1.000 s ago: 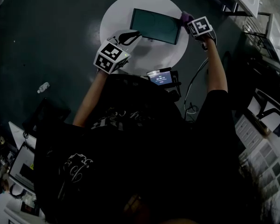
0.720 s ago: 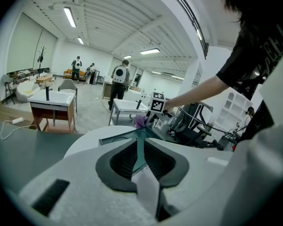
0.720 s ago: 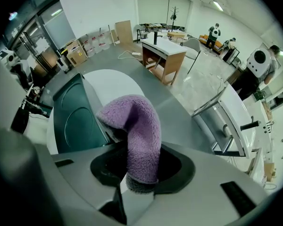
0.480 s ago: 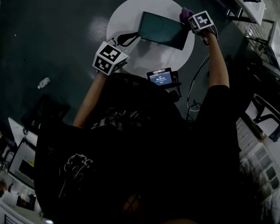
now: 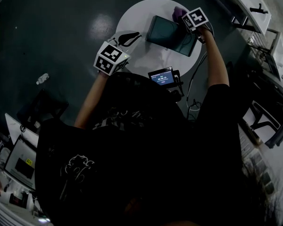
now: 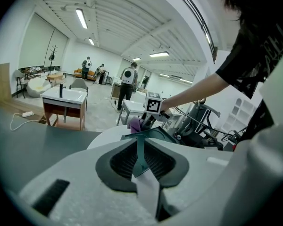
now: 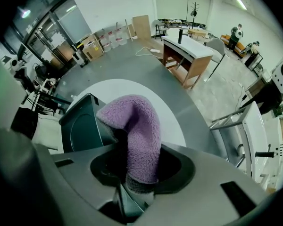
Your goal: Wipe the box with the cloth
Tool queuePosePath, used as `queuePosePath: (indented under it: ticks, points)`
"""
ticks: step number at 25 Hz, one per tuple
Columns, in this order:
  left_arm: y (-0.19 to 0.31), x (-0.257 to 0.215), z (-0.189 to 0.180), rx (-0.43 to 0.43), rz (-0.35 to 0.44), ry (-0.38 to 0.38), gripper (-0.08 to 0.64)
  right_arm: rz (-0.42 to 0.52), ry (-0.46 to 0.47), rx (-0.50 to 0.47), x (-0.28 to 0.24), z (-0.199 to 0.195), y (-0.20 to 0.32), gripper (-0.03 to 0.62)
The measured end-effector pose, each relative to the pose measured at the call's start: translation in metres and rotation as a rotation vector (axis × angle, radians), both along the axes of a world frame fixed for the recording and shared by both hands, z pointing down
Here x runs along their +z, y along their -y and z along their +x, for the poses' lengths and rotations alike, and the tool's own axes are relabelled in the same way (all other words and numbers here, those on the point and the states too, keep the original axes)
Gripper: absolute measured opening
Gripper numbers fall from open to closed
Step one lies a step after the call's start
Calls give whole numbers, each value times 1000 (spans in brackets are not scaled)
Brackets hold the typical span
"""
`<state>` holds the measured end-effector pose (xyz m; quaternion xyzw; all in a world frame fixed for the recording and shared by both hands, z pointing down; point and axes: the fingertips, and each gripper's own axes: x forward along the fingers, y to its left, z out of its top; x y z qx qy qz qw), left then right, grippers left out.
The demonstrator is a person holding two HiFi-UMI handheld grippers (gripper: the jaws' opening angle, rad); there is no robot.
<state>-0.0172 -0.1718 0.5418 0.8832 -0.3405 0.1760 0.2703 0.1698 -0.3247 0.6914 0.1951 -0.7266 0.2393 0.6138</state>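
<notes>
At the left of the round white worktop (image 5: 141, 18), the left gripper (image 5: 135, 35) is positioned with its jaws together and nothing between them. It stands apart from the dark teal box (image 5: 170, 33), which lies right of centre on the worktop, turned askew to the person. At the box's far right corner, the purple cloth (image 5: 178, 12) touches its edge. The right gripper (image 5: 184, 19) has its jaws clamped on the cloth, which folds over toward the box.

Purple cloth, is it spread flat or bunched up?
Bunched up: the purple cloth humps over in a fold, pinched between the right gripper's jaws, not laid flat.
</notes>
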Motion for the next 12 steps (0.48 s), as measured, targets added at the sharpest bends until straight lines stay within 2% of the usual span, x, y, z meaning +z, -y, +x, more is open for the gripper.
queuePosePath:
  ticks: [7, 12]
  points:
    - [8, 0, -23, -40, 13, -23, 38, -6, 22, -108, -1, -67, 2, 115]
    - [0, 17, -74, -83, 13, -44, 38, -17, 7, -190, 11, -139, -7, 115]
